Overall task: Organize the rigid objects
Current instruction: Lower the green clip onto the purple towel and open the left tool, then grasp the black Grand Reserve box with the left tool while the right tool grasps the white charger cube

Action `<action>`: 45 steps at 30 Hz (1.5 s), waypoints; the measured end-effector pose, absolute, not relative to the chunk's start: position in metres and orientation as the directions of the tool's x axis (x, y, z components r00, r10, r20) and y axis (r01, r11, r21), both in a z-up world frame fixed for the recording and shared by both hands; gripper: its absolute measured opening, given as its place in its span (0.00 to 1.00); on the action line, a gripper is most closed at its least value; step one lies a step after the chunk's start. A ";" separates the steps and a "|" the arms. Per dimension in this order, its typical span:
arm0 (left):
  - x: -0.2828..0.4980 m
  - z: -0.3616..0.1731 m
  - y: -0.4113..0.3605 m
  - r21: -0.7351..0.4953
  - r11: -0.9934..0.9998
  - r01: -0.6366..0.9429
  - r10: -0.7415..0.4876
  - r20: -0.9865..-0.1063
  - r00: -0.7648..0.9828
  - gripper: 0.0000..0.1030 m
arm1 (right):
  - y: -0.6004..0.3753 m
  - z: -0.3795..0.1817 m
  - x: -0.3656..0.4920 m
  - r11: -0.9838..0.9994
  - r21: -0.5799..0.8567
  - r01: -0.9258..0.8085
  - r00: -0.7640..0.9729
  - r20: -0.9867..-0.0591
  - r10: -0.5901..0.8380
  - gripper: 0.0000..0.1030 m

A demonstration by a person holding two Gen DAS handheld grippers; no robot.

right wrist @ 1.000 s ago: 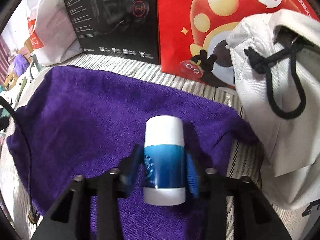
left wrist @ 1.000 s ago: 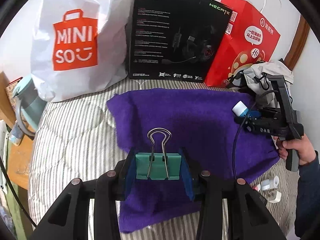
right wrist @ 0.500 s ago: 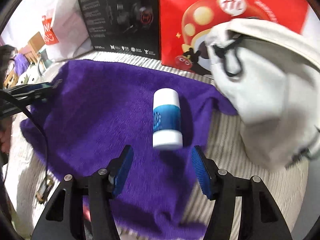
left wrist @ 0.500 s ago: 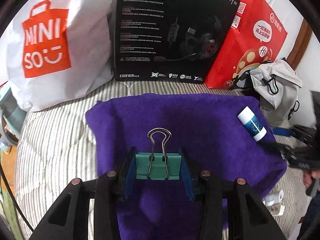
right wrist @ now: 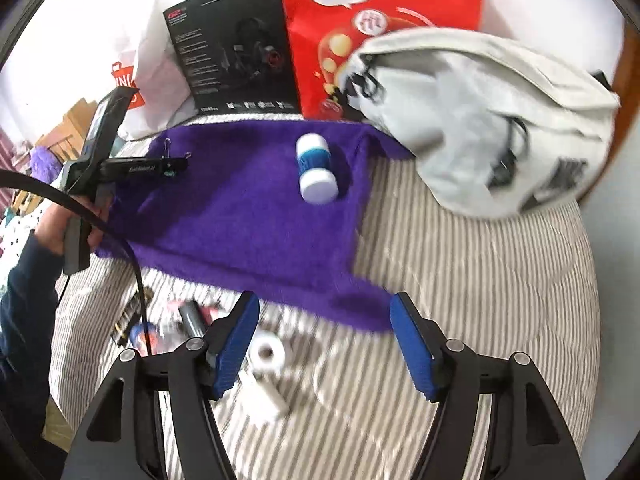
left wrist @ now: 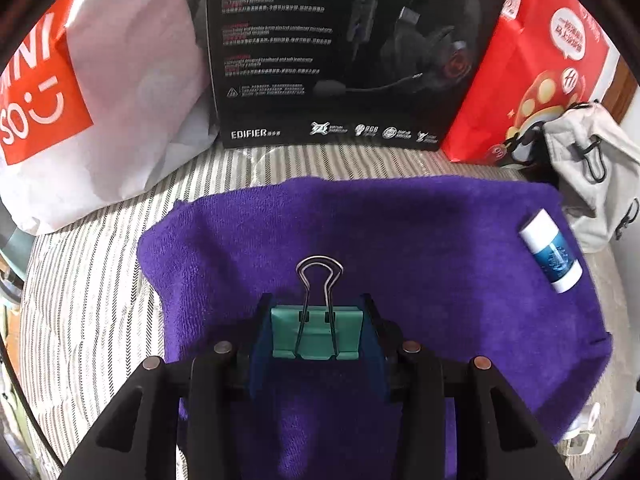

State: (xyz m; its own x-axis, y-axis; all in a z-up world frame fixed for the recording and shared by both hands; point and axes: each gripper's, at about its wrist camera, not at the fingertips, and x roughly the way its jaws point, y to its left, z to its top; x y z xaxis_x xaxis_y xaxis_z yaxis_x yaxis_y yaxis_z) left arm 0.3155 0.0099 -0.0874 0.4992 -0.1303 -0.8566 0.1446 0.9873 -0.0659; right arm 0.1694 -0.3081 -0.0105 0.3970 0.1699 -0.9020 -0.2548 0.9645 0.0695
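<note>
My left gripper (left wrist: 316,336) is shut on a green binder clip (left wrist: 317,334), its wire handles pointing forward over the purple towel (left wrist: 400,248). A blue and white tube (left wrist: 551,256) lies on the towel's right edge, seen again as the tube (right wrist: 314,168) in the right wrist view. My right gripper (right wrist: 324,344) is open with nothing between its fingers, hovering over the striped bedding near the towel's front edge. A white tape roll (right wrist: 267,354) lies just below its left finger. The left gripper (right wrist: 176,166) appears far left over the towel, held by a hand (right wrist: 52,228).
A black headset box (left wrist: 344,52), a white Miniso bag (left wrist: 80,92) and a red paper bag (left wrist: 532,60) stand behind the towel. A grey drawstring bag (right wrist: 480,120) lies at the right. Several small items (right wrist: 176,324) are scattered on the bedding by the towel's front corner.
My right gripper opened, left the tube lying on the towel and pulled back toward the bedding. My left gripper moved forward over the towel, still holding the clip.
</note>
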 end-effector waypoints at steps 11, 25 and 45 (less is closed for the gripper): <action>0.301 -0.087 -0.019 0.055 0.980 0.190 -0.039 -0.888 0.458 0.75 | -0.325 -0.006 0.138 0.973 0.058 -0.224 0.396 -0.907 0.145 0.66; 0.160 -0.025 -0.019 0.084 0.960 0.266 -0.079 -0.831 0.550 0.75 | -0.323 0.014 0.103 0.971 0.036 -0.237 0.442 -0.886 0.140 0.66; 0.099 -0.092 -0.043 0.044 0.918 0.394 -0.161 -0.867 0.471 0.46 | -0.319 -0.005 0.067 0.973 -0.007 -0.231 0.389 -0.917 0.086 0.67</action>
State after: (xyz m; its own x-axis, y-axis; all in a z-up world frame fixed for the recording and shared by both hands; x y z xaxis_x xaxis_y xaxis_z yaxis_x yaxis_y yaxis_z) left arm 0.0987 -0.0428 -0.0918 0.4708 -0.1607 -0.8675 0.3941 0.9180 0.0438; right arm 0.0666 -0.3189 -0.0055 0.3888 0.0856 -0.9174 -0.2314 0.9728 -0.0073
